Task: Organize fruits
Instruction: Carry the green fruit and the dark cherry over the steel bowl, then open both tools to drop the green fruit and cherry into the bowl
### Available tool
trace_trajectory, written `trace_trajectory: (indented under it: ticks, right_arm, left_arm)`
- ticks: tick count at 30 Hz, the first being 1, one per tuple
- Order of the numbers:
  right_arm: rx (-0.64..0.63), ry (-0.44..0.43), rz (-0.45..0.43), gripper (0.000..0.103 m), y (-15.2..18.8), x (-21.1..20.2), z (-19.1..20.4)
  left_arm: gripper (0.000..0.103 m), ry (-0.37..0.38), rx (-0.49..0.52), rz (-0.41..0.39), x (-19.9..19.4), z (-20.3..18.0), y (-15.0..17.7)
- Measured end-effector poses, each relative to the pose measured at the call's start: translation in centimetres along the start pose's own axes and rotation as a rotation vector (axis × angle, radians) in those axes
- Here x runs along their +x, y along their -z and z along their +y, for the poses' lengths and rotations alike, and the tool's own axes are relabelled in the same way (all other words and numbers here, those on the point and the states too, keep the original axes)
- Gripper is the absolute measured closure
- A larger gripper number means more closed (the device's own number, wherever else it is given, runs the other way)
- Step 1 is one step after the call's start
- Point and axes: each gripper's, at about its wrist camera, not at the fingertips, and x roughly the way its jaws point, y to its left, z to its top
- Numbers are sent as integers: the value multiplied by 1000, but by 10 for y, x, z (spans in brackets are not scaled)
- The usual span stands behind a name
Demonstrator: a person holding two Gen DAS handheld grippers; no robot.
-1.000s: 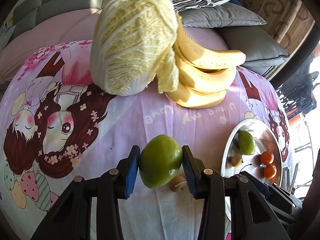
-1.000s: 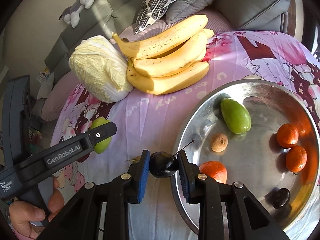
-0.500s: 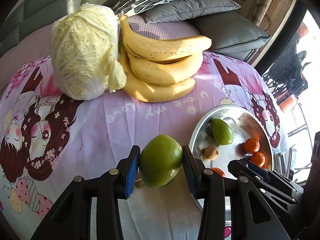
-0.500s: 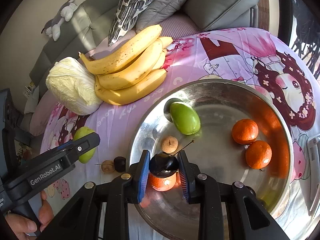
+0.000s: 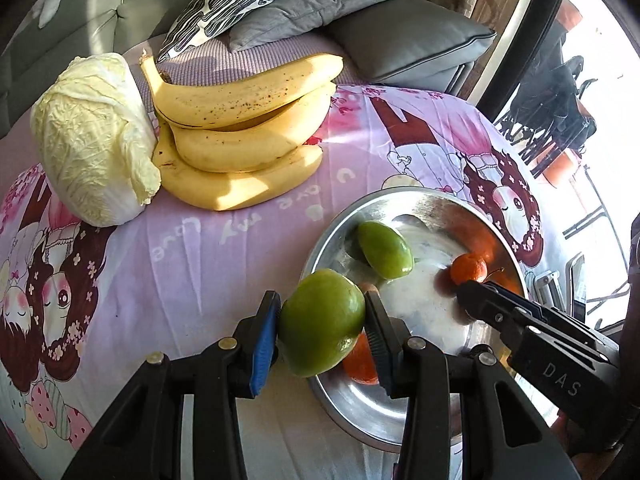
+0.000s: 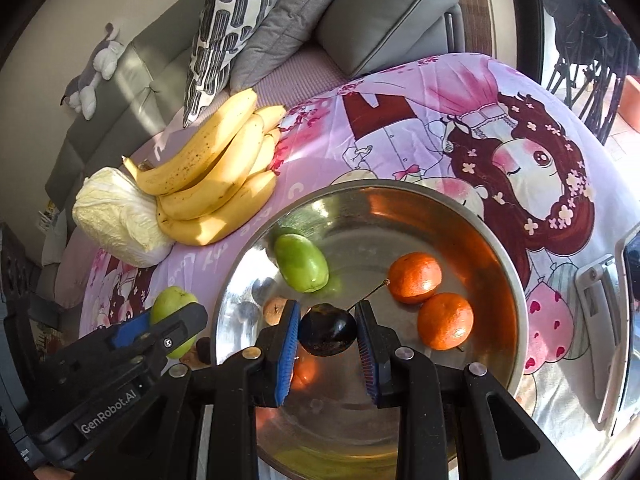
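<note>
Partway done — the metal bowl (image 6: 516, 276) is holding several fruits while the left gripper (image 5: 322, 330) is clamping a green fruit (image 5: 320, 322) and the right gripper (image 6: 328, 334) a dark plum (image 6: 328, 330) — bananas (image 6: 212, 184) seemingly left.

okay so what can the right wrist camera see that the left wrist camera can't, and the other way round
Only the right wrist view shows the dark cherry clamped in the right gripper, a second orange whole, and the plush toy on the sofa.

Only the left wrist view shows the left gripper head-on, pinching the green fruit at the metal bowl's rim.

Both show the bananas, the cabbage, the bowl and the green fruit lying in it.
</note>
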Motion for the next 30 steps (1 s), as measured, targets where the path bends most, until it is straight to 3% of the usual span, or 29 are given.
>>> trace_trajectory:
  ticks: [13, 17, 30]
  right_arm:
    - [-11, -12, 32, 73, -8, 20, 0]
    - [-2, -5, 26, 73, -14, 25, -3]
    - [15, -4, -5, 73, -30, 32, -9]
  left_arm:
    - [59, 13, -13, 33, 18, -2, -8]
    - [59, 45, -35, 50, 26, 1, -13]
    - [59, 52, -25, 76, 51, -10, -31]
